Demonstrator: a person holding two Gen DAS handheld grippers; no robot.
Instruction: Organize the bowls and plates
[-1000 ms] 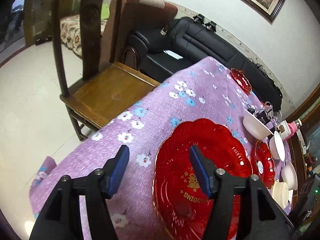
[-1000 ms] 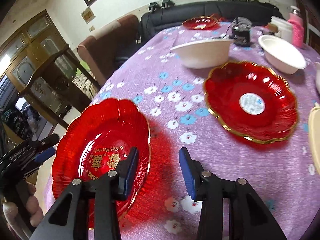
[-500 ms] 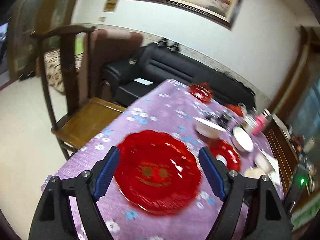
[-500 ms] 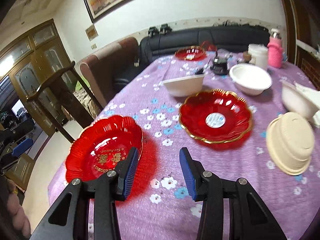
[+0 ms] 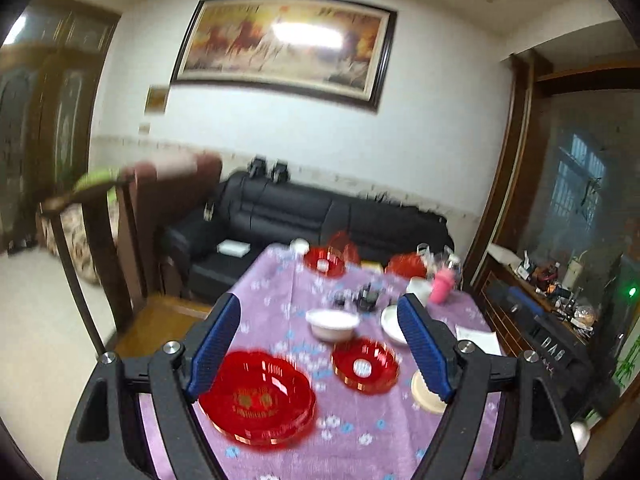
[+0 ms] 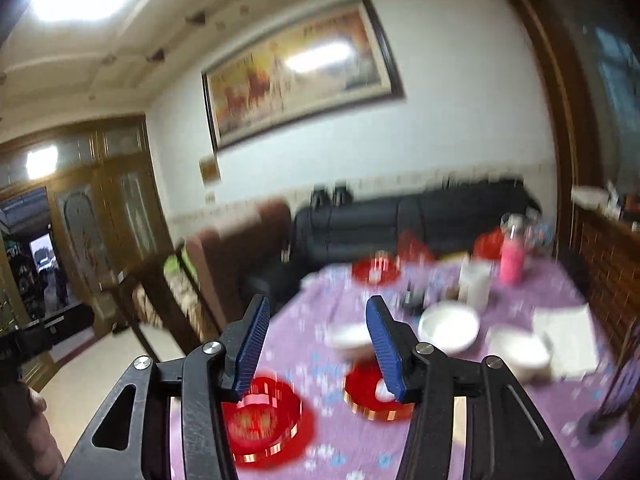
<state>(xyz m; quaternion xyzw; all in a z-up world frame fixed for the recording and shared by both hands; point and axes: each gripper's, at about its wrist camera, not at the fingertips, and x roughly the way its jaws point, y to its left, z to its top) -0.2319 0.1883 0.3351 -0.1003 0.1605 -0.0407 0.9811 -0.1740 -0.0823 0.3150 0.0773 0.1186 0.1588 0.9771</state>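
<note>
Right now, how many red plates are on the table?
4 that I can make out: a big plate at the near edge, a smaller plate to its right, one at the far end, another far right, blurry. More may be hidden.

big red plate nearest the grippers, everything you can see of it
The big red plate is glossy translucent red, plastic by its look, with a scalloped rim edged in gold and blurred gold lettering at its centre. It lies flat and empty on the purple floral tablecloth, at the near-left end of the table. Neither gripper touches it; the left gripper is open above it.
</note>
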